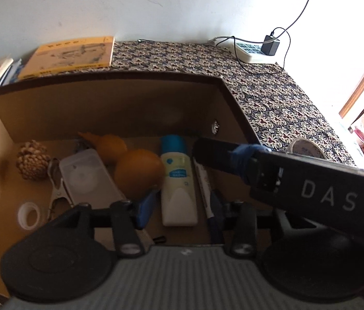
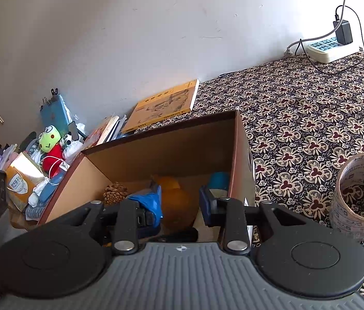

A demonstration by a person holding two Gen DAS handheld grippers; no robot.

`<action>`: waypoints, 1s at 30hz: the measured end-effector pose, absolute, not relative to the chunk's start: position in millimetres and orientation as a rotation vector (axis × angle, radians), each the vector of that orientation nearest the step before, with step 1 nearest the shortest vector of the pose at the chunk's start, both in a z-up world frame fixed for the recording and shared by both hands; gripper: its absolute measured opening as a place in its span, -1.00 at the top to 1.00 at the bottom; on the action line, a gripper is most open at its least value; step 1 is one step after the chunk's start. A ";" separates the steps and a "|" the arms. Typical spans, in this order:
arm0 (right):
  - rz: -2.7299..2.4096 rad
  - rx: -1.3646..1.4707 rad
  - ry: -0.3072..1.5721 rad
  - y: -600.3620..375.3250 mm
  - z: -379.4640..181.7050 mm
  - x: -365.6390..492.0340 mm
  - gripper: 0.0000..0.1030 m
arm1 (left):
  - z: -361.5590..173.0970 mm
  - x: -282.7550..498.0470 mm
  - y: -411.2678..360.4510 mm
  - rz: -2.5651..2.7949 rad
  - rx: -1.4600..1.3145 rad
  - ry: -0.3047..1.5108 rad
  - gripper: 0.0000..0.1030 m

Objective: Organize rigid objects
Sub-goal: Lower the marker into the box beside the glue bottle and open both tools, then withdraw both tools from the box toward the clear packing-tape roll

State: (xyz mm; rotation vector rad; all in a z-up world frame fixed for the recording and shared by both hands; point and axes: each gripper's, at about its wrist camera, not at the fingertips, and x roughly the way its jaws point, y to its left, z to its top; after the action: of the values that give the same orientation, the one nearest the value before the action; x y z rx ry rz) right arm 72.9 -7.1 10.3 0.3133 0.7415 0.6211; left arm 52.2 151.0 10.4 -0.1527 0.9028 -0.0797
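Note:
An open cardboard box (image 1: 104, 77) (image 2: 241, 160) holds a pine cone (image 1: 32, 163), a clear plastic case (image 1: 86, 178), a metal clip (image 1: 56, 193), an orange gourd (image 1: 135, 173) (image 2: 175, 201), a white bottle with a blue cap (image 1: 178, 180), a marker pen (image 1: 205, 183) and a small tape roll (image 1: 29, 215). My left gripper (image 1: 182, 206) is open over the box, above the bottle. My right gripper (image 2: 180, 204) is open and empty over the box's near edge. It also shows in the left wrist view (image 1: 233, 155), reaching in from the right.
A large packing tape roll (image 2: 357, 196) (image 1: 307, 148) stands on the patterned tablecloth (image 2: 311, 118) right of the box. A yellow book (image 2: 163, 106) (image 1: 70, 55) lies behind the box. A power strip (image 2: 329, 49) sits by the wall. Toys and clutter (image 2: 50, 144) lie left.

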 end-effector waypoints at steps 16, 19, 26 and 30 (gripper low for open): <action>0.684 0.367 0.728 -17.6 9.0 56.6 0.68 | 29.9 31.0 152.1 0.137 -0.073 0.887 -0.10; 0.693 0.375 0.721 -21.9 10.2 53.5 0.67 | 32.0 27.5 149.2 0.175 -0.051 0.890 -0.10; 0.706 0.386 0.698 -38.2 13.9 47.7 0.66 | 36.3 20.0 139.4 0.221 -0.030 0.890 -0.13; 0.723 0.385 0.682 -47.4 16.4 43.6 0.66 | 39.3 16.2 131.2 0.241 -0.023 0.889 -0.13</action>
State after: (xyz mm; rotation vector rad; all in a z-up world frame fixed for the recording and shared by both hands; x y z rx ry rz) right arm 43.6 -47.4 16.4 0.3849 0.6819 0.7225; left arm 16.2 131.2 39.3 -0.0233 0.8894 0.2415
